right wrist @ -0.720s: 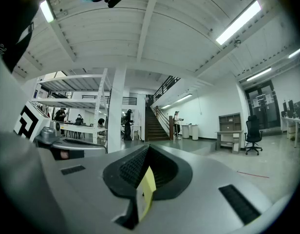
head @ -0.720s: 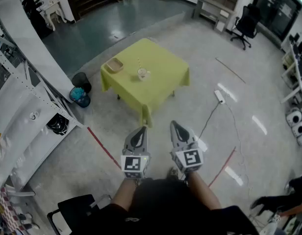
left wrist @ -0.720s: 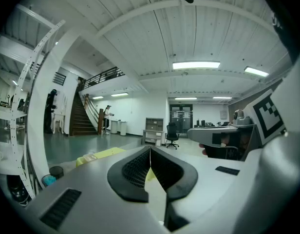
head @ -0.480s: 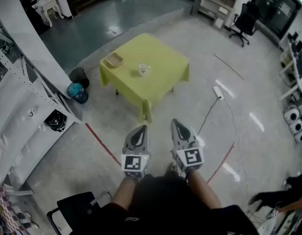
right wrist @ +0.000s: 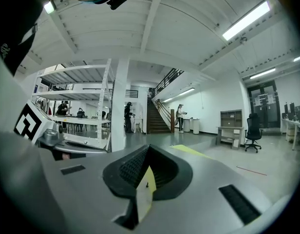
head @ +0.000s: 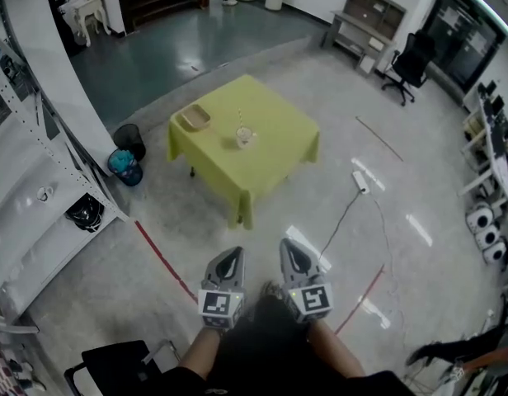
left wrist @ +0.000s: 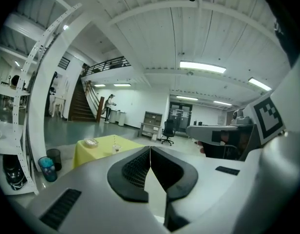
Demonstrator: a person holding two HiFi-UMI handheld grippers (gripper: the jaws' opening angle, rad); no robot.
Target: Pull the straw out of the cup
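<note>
Standing well back from the job, nothing handled yet. Far left: shelf rack (head: 39,188), then bins (head: 124,165) on floor beside table (head: 279,143), not part of task. On yellow-clothed table: shallow tray (head: 194,119) near left corner, cup (head: 244,137) approx. mid-top, straw (head: 240,120) upright inside, not yet pulled. Left claw (head: 229,259) clenched on nothing, carried low & close to body, aimed roughly at table, prob. a walking pose. Right claw (head: 289,252) just beside it, tips likewise together, empty, same reason. Both well apart from cup, so approach needed first. Further right: power strip (head: 360,181) w/ cable across floor, poss. trip risk.
</note>
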